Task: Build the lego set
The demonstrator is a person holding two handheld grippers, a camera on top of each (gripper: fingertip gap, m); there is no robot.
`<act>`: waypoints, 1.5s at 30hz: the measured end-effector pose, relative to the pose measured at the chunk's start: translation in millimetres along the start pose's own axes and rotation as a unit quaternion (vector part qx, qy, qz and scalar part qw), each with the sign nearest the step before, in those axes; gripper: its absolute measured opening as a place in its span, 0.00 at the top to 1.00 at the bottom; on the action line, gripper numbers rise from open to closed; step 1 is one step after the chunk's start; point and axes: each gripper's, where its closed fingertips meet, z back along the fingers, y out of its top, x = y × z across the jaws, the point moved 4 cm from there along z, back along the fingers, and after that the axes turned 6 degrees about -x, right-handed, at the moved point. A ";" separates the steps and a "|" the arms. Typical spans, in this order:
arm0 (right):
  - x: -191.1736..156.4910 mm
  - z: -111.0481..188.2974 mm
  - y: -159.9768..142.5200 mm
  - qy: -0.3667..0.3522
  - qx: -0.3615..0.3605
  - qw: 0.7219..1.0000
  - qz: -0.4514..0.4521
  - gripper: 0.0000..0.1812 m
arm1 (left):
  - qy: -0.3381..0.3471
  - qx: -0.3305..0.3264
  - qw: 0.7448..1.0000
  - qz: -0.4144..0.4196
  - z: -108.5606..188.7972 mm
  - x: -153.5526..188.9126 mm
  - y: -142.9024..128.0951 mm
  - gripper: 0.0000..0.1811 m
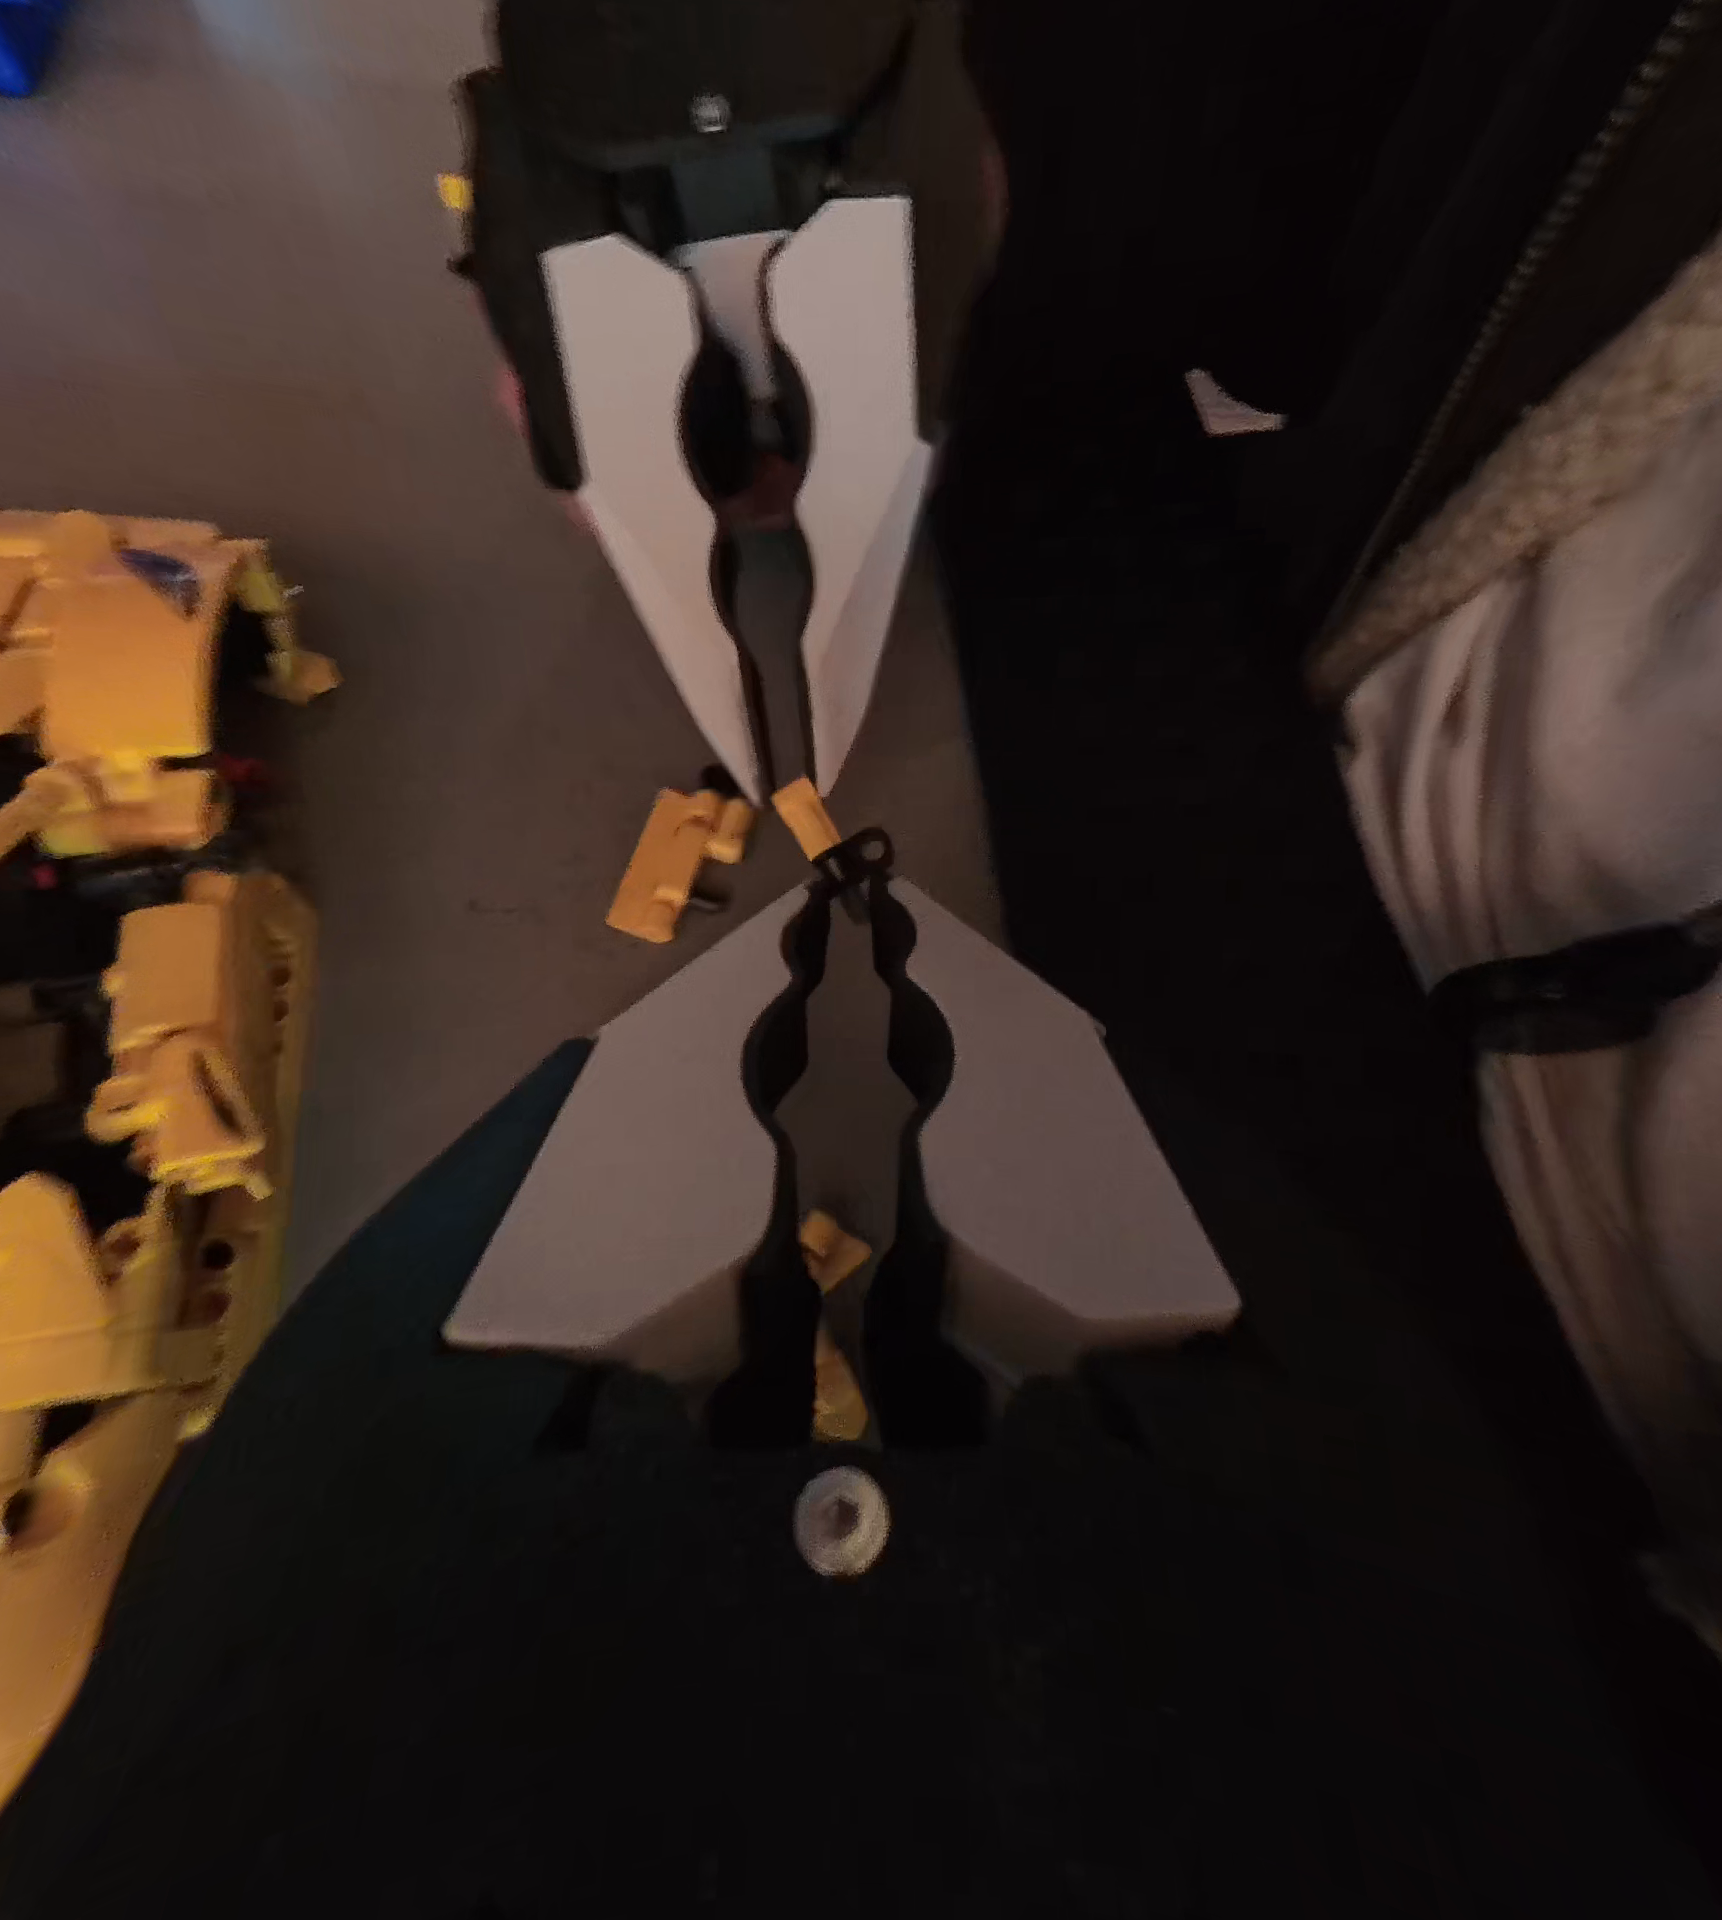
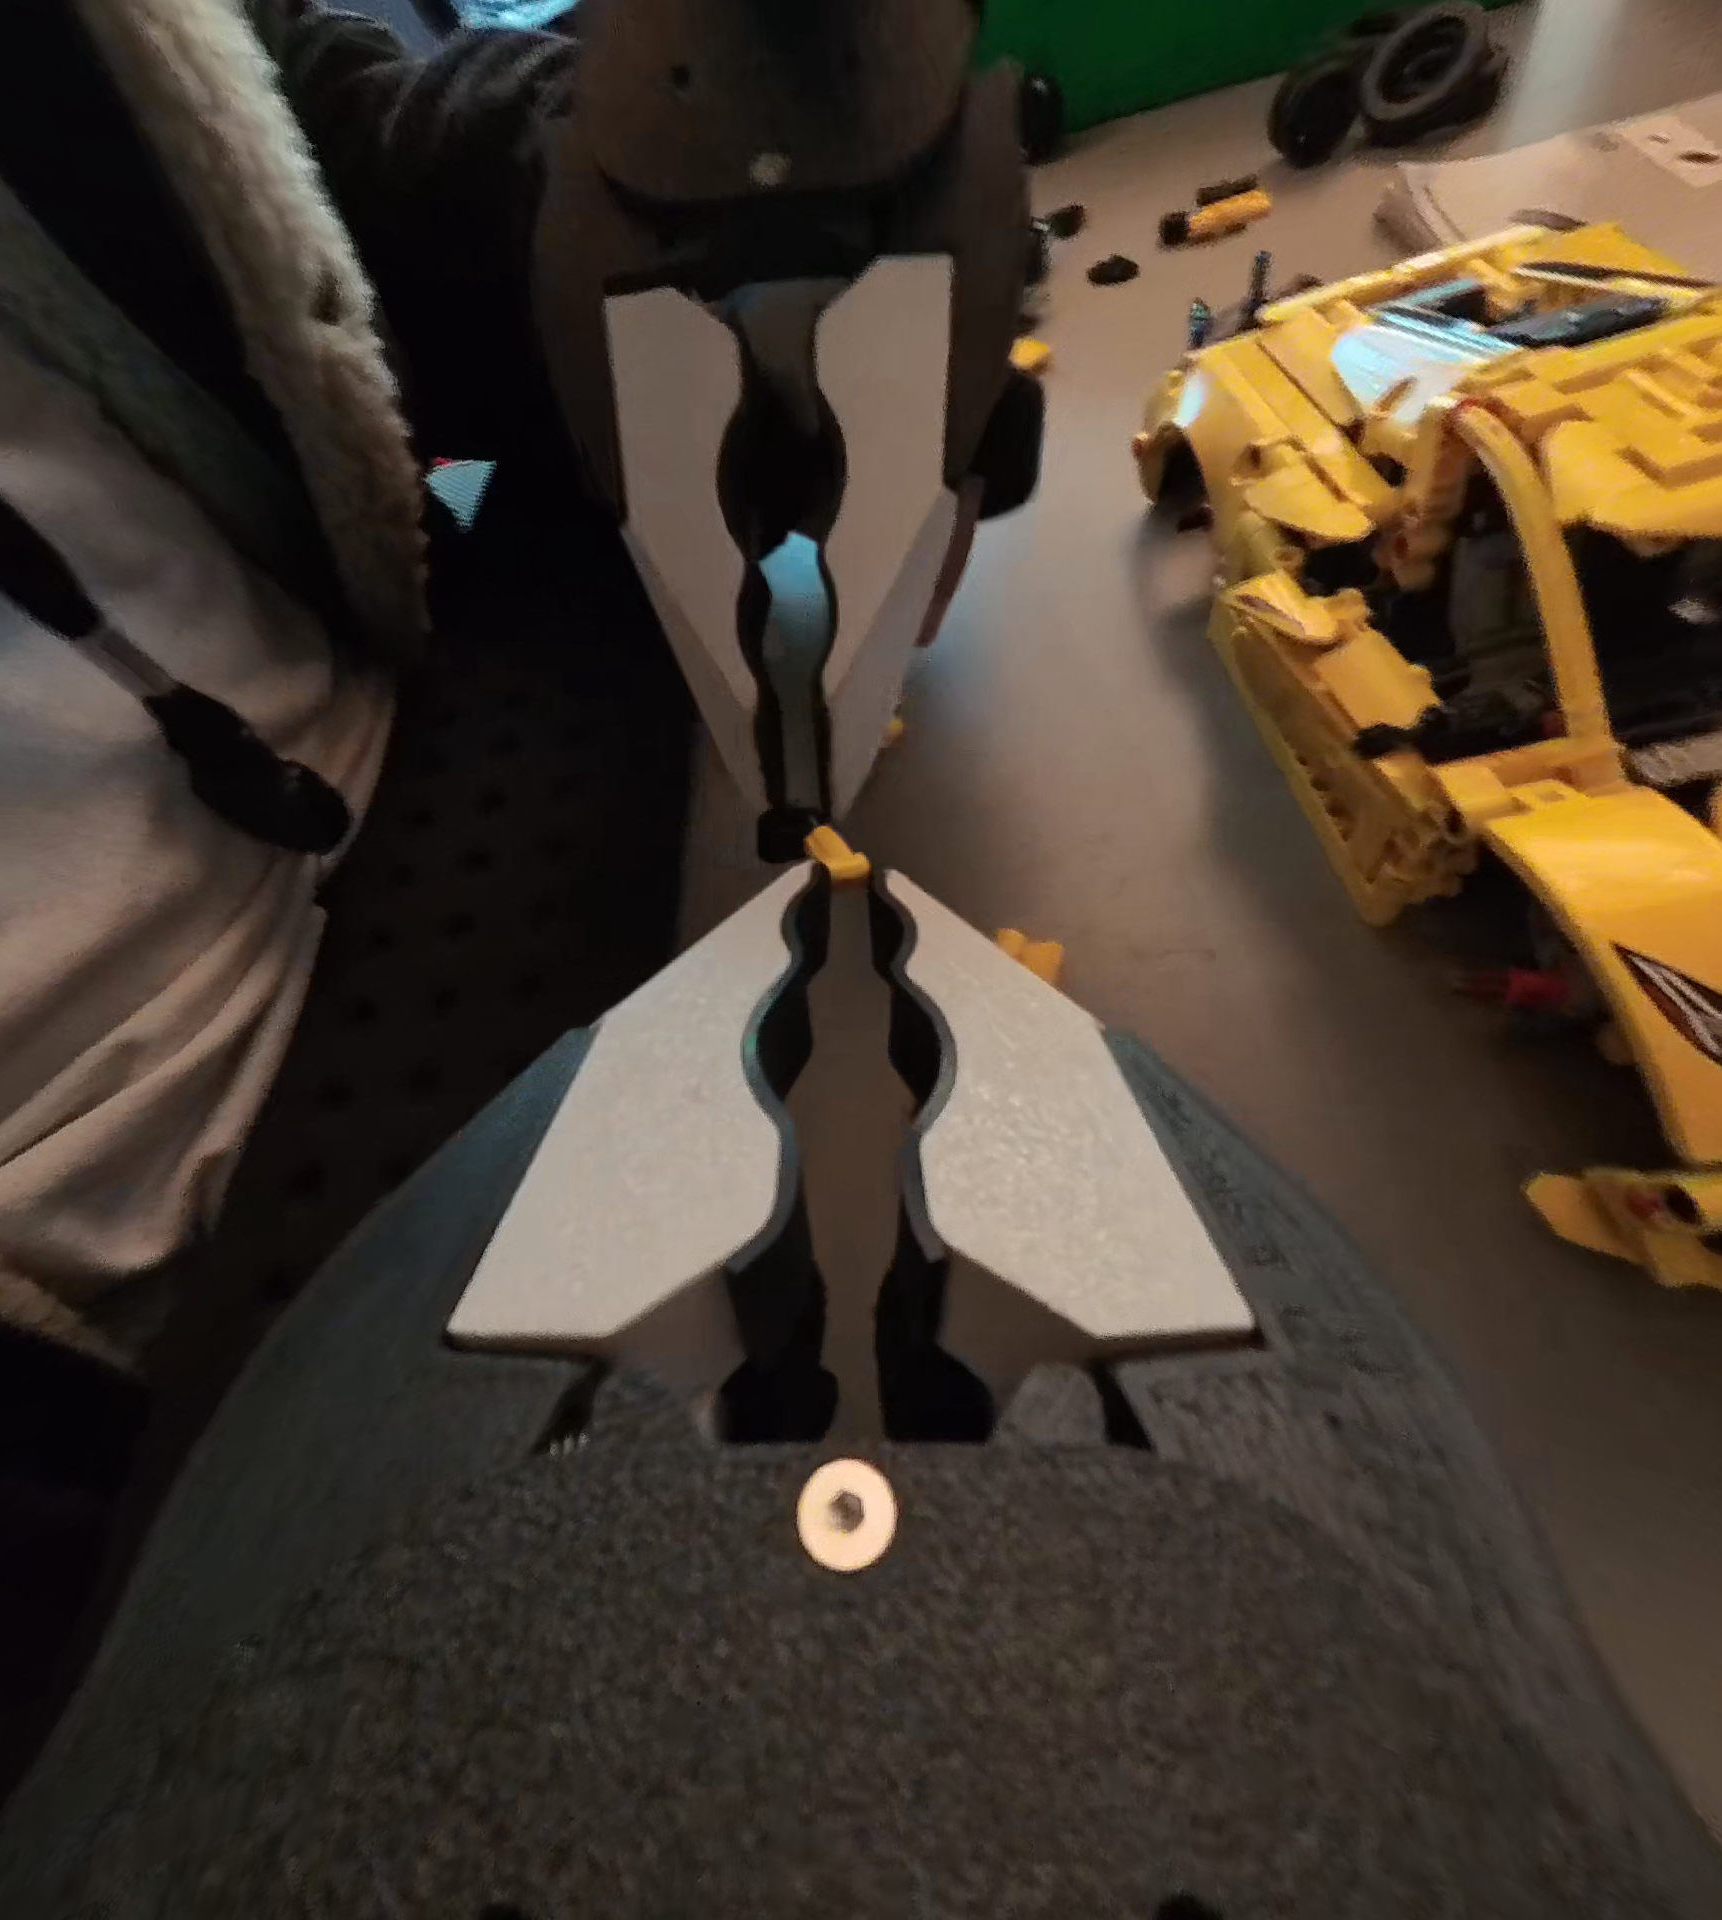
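My two grippers meet tip to tip above the grey table. My left gripper point(image 1: 844, 883) is shut on a small black pin point(image 1: 859, 854). My right gripper point(image 2: 841, 881) is shut on a small yellow piece point(image 2: 836, 847). The yellow piece point(image 1: 803, 816) and the black pin point(image 2: 782, 831) touch end to end. The right gripper point(image 1: 789, 795) comes in from the top of the left wrist view, and the left gripper point(image 2: 800, 812) from the top of the right wrist view. The partly built yellow car point(image 1: 109, 935) point(image 2: 1511, 623) lies on the table beside them.
A small yellow sub-assembly point(image 1: 675, 862) lies on the table just under the tips. Black tyres point(image 2: 1387, 83), a booklet point(image 2: 1563, 177), loose black and yellow pieces point(image 2: 1210, 218) and a green box point(image 2: 1148, 52) sit at the back. A person's white top point(image 1: 1615, 935) point(image 2: 57, 831) is close by. Both grippers' tips are close together, under 4 cm apart.
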 end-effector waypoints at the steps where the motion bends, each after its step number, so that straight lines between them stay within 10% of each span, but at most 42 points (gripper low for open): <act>1: 4.1 0.3 -2.1 -0.020 -0.006 1.000 -0.012 0.96 | 0.017 -0.002 1.000 0.007 1.0 -5.4 -2.4 0.96; 8: 21.0 3.9 -12.4 -0.047 0.006 0.978 -0.201 0.96 | 0.162 -0.056 0.980 -0.099 -2.3 -21.6 -19.0 0.94; 14: 23.3 9.7 -0.8 0.055 0.103 0.902 -0.416 0.96 | 0.301 -0.055 0.916 -0.259 -1.1 -22.1 -6.3 0.89; 33: 22.7 -0.5 -2.3 0.108 0.130 0.855 -0.490 0.96 | 0.373 -0.057 0.854 -0.357 -1.0 -16.7 -0.4 0.97; 37: 21.3 0.2 -1.4 0.087 0.126 0.874 -0.461 0.96 | 0.320 -0.048 0.906 -0.272 -3.2 -16.6 -3.0 0.97; 41: 11.3 6.7 0.9 0.011 0.071 0.949 -0.307 0.94 | 0.124 -0.022 0.990 -0.068 -9.0 -9.4 -11.7 0.98; 45: 8.6 10.2 -8.1 -0.133 -0.030 0.989 -0.064 0.85 | -0.039 -0.023 0.994 0.099 -8.8 -7.8 -16.6 0.98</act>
